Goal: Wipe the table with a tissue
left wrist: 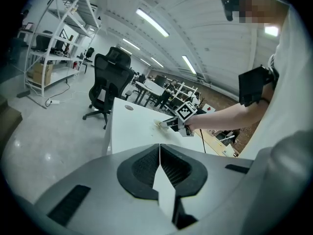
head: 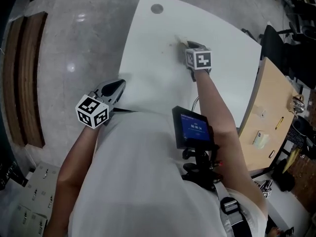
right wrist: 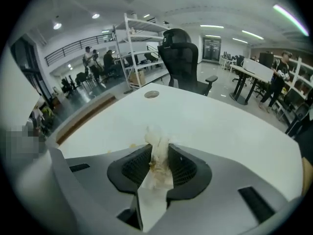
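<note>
A crumpled white tissue (right wrist: 158, 156) with yellowish stains is clamped in my right gripper (right wrist: 159, 148), which is shut on it. In the head view this gripper (head: 183, 44) points down at the middle of the white table (head: 227, 68), the tissue (head: 179, 40) pressed onto the top. A few small yellow specks (right wrist: 132, 145) lie on the surface beside the tissue. My left gripper (head: 118, 86) hovers off the table's near left edge, its jaws shut with nothing between them (left wrist: 159, 150). From the left gripper view the right gripper (left wrist: 169, 124) and tissue (left wrist: 159, 124) show across the table.
A round grommet hole (head: 157, 8) sits near the table's far corner. A wooden desk (head: 269, 112) adjoins on the right, with a black office chair (head: 274, 43) behind it. A dark wooden bench (head: 24, 78) lies on the floor at left. A blue-screened device (head: 193, 128) hangs on my chest.
</note>
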Available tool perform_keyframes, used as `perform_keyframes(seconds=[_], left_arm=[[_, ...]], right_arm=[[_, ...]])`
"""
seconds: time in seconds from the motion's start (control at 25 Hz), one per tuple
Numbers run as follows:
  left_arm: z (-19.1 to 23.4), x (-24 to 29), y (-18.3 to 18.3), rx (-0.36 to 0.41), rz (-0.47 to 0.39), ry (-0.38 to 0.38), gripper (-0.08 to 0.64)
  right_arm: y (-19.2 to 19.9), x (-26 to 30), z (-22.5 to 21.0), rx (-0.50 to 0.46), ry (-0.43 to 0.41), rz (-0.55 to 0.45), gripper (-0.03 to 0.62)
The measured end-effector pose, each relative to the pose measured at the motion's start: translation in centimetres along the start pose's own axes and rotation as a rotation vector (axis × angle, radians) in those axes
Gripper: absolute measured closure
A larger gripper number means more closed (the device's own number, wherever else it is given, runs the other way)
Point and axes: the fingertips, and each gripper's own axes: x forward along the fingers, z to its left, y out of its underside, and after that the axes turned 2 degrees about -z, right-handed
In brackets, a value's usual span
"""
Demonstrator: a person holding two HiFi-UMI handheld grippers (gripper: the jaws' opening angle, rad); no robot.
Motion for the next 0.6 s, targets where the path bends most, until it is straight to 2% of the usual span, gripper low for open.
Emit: perform_keyframes(seconds=[0.2, 0.44, 0.6], left_arm=[[-0.4, -0.1, 0.3, -0.006, -0.001, -0.014, 0.552], [-0.5, 0.2, 0.4, -0.005, -0.002, -0.007, 0.552], [-0.6, 0.4, 0.4, -0.007, -0.008, 0.002, 0.552]], right_arm=[[-0.3, 0.5, -0.8, -0.192, 0.063, 0.042, 0.488], [0.8, 0.8, -0.4, -0.327, 0.112, 0.112, 0.489], [1.2, 1.0, 1.1, -0.412, 0.089, 0.158, 0.489]])
